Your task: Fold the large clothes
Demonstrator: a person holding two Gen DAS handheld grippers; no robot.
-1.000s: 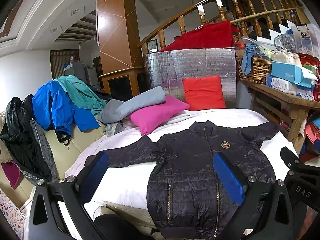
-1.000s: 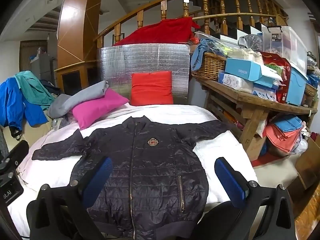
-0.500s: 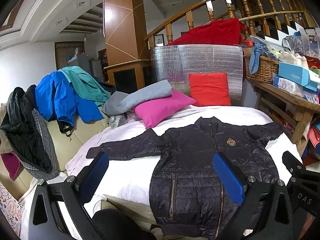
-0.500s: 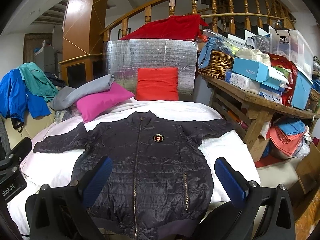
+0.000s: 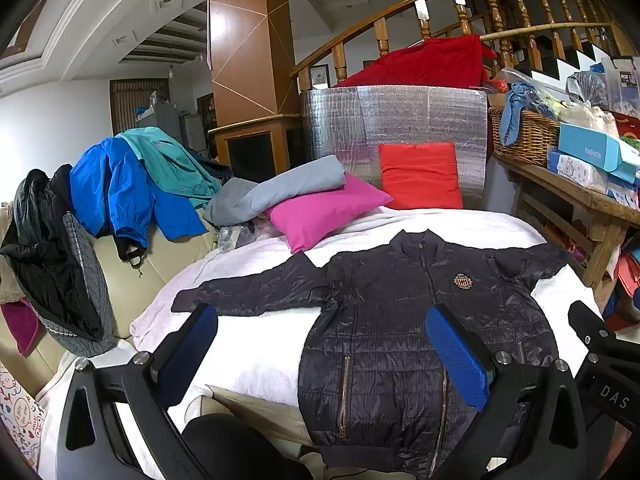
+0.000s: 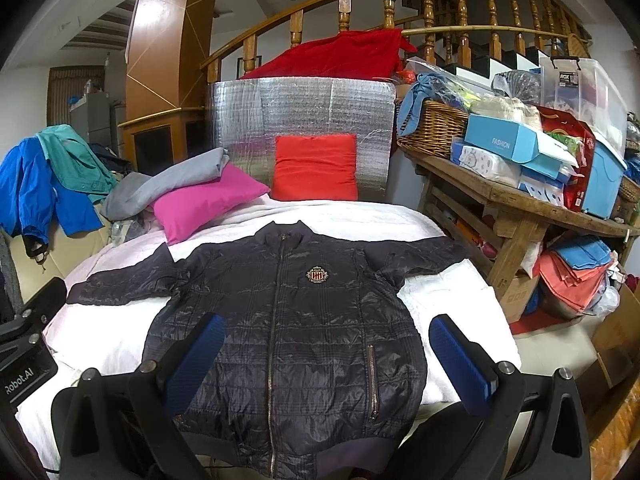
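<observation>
A dark quilted jacket (image 5: pixel 420 320) (image 6: pixel 296 320) lies flat, front up and zipped, on a white-covered bed (image 5: pixel 256 344) (image 6: pixel 360 216), both sleeves spread out to the sides. My left gripper (image 5: pixel 320 356) is open and empty, held above the bed's near edge over the jacket's left half. My right gripper (image 6: pixel 324 360) is open and empty, held above the jacket's lower hem. Neither gripper touches the jacket.
A pink pillow (image 6: pixel 208 200) under a grey garment (image 6: pixel 168 180) and a red cushion (image 6: pixel 316 168) sit at the head. Blue and teal jackets (image 5: pixel 132 184) hang over a sofa back at left. A cluttered wooden table (image 6: pixel 520 200) stands at right.
Both grippers have shifted slightly, so the jacket sits a little further right and lower in each view. The jacket itself has not moved. Both grippers stay open.
</observation>
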